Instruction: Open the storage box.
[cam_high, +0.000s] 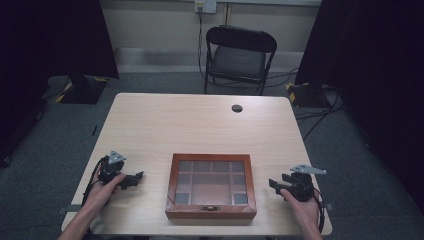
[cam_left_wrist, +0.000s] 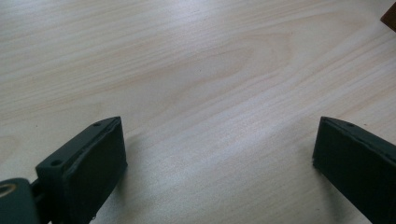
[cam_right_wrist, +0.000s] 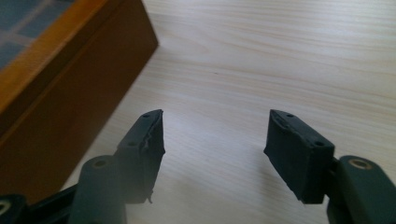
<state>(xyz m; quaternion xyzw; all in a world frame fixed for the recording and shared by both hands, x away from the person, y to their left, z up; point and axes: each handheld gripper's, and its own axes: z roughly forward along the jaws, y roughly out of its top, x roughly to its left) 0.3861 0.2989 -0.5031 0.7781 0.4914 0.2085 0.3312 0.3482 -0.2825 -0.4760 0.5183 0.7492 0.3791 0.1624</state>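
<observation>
Rigid, glass-lidded wooden box (cam_high: 210, 186), likely heavy and fragile; grip its side walls. Both grippers' fingers (cam_left_wrist: 91, 165) released, empty.

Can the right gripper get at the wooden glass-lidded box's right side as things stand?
Probably yes. The right gripper sits just right of the brown wooden glass-lidded box with its jaws open, and bare table lies between them. In the right gripper view the box's side wall is close and unobstructed.

Bare table (cam_high: 200, 125) lies ahead of your left gripper (cam_left_wrist: 217, 154), jaws spread wide; the wooden box (cam_high: 211, 186) blocks your right gripper (cam_right_wrist: 212, 149) on its left; open tabletop ahead.
</observation>
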